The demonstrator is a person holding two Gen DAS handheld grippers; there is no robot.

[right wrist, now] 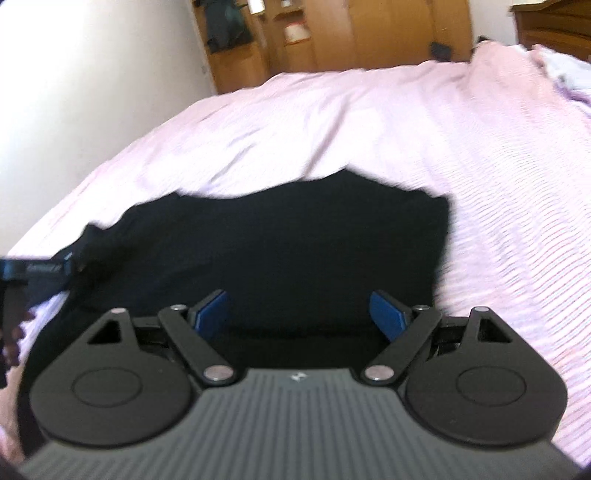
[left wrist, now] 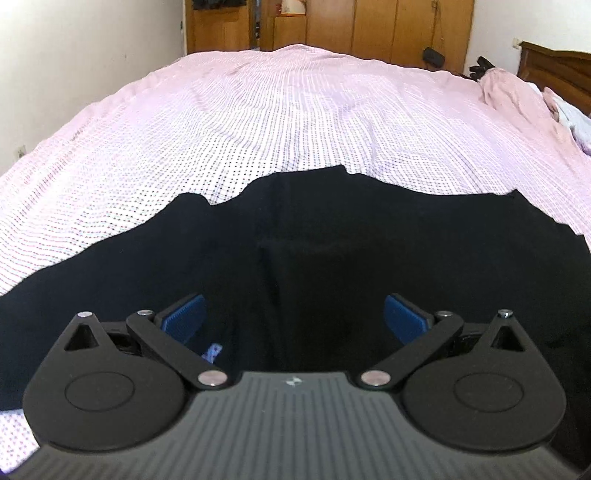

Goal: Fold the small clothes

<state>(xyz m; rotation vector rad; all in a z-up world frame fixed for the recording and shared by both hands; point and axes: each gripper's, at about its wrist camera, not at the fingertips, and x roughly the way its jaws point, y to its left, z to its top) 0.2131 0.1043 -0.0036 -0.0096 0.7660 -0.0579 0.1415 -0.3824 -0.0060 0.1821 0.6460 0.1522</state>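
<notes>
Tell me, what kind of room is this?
Most likely a bedroom. A big bed with a pink checked sheet fills the view, a dark wooden headboard stands at its far right, and wooden wardrobes line the back wall. A black garment lies on the bed.

The left gripper (left wrist: pixel 294 314) tilts downward, its jaws spread wide, the blue pads (left wrist: pixel 184 314) standing at about nine and three o'clock from its centre with nothing pinched between them. The right gripper (right wrist: pixel 299 314) tilts down as well, jaws wide apart, blue pads (right wrist: pixel 388 317) clear of any grip. In the right wrist view, a blurred part of the left gripper shows at nine o'clock
</notes>
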